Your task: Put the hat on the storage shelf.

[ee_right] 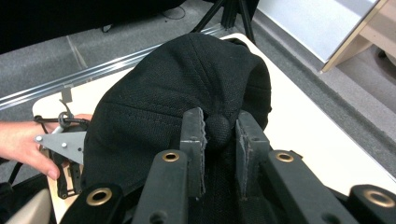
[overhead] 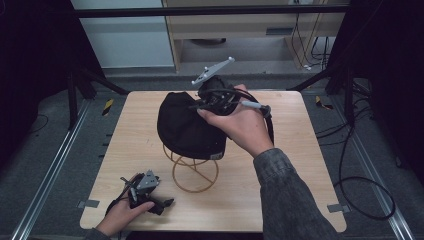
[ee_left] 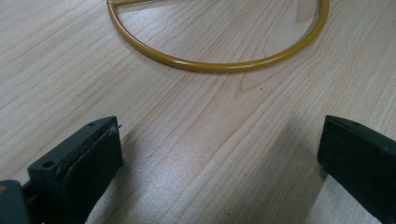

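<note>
While the left gripper [overhead: 152, 197] rests at the wooden table's [overhead: 300, 165] near-left corner, jaws wide apart over bare grain, yellow wire stand [overhead: 194, 172] mid-table carrying a black woven cap [overhead: 185, 127], right gripper [ee_right: 219, 133] pinching its round top button.

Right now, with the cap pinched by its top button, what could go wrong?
The right gripper holds the black cap only by its small top button, so it could slip free. The cap sits on a light yellow wire stand, which may tip, since the left gripper is open and not steadying it.
</note>
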### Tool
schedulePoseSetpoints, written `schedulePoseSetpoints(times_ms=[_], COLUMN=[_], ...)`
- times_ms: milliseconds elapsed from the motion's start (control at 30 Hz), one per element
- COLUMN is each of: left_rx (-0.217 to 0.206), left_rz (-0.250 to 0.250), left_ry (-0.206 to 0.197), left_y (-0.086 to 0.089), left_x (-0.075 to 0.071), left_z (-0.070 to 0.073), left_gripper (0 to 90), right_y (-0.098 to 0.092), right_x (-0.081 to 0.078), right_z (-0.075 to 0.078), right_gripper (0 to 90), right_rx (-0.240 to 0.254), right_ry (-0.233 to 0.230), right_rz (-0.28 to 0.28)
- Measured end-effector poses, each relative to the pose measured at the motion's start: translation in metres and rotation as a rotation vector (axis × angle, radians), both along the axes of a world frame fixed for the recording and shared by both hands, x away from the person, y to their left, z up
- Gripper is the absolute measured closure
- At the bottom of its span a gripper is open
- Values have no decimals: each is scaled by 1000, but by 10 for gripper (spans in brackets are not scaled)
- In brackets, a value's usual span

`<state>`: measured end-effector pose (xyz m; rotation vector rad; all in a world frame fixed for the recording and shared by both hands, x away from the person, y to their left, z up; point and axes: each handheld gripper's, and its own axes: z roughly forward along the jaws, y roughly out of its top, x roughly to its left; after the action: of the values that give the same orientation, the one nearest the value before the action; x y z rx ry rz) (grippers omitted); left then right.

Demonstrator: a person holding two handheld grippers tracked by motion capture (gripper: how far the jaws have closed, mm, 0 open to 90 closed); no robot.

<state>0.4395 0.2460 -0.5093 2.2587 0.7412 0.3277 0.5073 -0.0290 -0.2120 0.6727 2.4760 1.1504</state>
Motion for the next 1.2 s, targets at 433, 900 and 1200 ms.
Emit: schedulePoseSetpoints(times_ms=[433,900,1200], left_rx=[0,0,0], left_rz=[-1,-1,-2], left_ry=[0,0,0], left_y=[0,0,0], left_x=[0,0,0], left_z=[0,0,0], left_gripper=[0,0,0], right_y=[13,26,29], right_x=[1,3,3], right_z=[-10,-21,-26], right_gripper=[760,756,752], right_rx=[-26,-46,-57], right_ry=[24,44,51], right_rz=[25,44,50])
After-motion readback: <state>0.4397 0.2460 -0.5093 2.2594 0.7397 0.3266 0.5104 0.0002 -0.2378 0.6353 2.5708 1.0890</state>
